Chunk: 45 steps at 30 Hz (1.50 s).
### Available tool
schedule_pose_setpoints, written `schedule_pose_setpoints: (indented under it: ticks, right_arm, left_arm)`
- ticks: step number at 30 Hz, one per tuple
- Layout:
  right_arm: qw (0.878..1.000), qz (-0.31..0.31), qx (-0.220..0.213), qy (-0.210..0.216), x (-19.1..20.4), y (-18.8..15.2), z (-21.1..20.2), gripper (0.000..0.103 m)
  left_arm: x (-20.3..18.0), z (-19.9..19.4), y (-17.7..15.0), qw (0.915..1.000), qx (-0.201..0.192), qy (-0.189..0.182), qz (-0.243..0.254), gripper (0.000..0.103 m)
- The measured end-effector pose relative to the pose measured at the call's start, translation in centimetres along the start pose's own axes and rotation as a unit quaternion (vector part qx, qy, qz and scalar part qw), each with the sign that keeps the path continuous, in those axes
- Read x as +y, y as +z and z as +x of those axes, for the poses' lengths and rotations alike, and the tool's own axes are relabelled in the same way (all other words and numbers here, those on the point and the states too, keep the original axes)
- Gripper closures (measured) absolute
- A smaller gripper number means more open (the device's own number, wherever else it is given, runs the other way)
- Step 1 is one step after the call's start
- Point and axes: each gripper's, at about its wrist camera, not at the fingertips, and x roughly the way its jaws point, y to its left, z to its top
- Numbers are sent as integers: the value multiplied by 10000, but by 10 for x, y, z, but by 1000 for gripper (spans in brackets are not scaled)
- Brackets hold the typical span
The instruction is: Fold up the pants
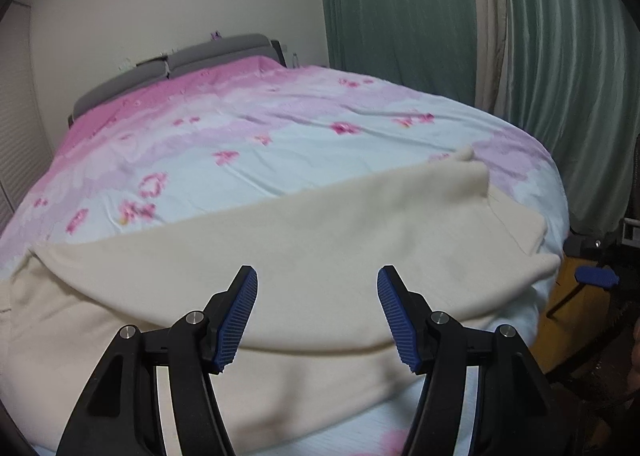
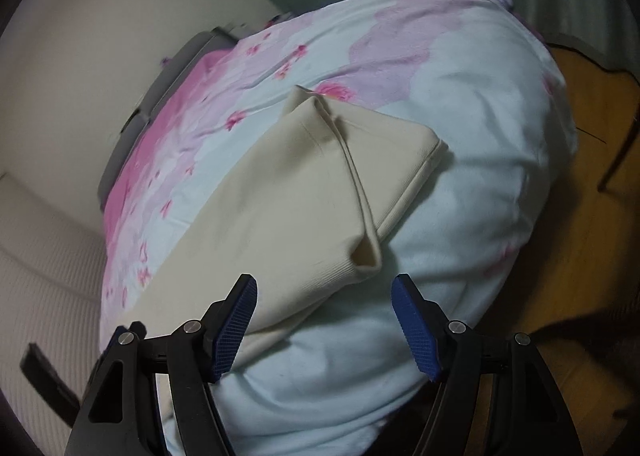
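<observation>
The cream pants [image 1: 320, 256] lie flat on the bed [image 1: 280, 144], spread along its near edge, so both hands can reach them without leaning over the flowered cover. One layer sits doubled over another: a long fold line runs across the cloth, which suggests one fold is already laid and the garment is left resting to settle.

The left tool [image 1: 317, 276] hovers just above the folded cloth with its jaws apart and nothing between them, the blue pads [image 1: 240, 316] clear of the fabric. The right tool [image 2: 324, 284] is likewise spread and empty, just beside the cuff end [image 2: 364, 256] near the bed's corner, where the leg ends lie stacked, one open hem facing the camera.

The top corner [image 2: 308, 96] looks slightly peaked, though the lens's bulge makes that hard to judge; it may need smoothing before the next fold.
</observation>
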Motion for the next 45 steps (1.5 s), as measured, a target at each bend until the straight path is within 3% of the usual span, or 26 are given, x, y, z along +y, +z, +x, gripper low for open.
schedule_pose_setpoints:
  ticks: [12,21,24,27,29,32,38,41,45]
  right_arm:
    - [9967,476,-506,-412,32,-19,4,32]
    - [9951,295,-573,-750,35,-27,22,34]
    - [9960,290,-556,-636,34,-25,27,47]
    - [9972,302,-480,-477,33,-22,31,71]
    - [9979,348,-394,-365,30,-20,35,95]
    - [9980,402,-398,-273,23,-15,34,99]
    - [9950,242,-855,-454,8,14,9,101]
    - [9969,365,-604,-351,-6,25,9,101]
    - [9974,122,-454,-550,2,16,8,99]
  left_arm:
    - [32,6,-3,9998,-188,-49,-96,41]
    - [44,17,-18,9991,-117,-91,-395,41]
    - [45,17,-19,9989,-148,-79,-443,41]
    - [46,17,-19,9985,-179,-66,-508,41]
    - [45,18,-19,9985,-178,-70,-509,41]
    - [44,18,-18,9985,-157,-106,-509,41]
    - [24,22,-10,9986,-130,-272,-423,41]
    - [12,25,-6,9987,-118,-340,-357,41]
    - [-2,26,-2,9987,-125,-448,-228,41]
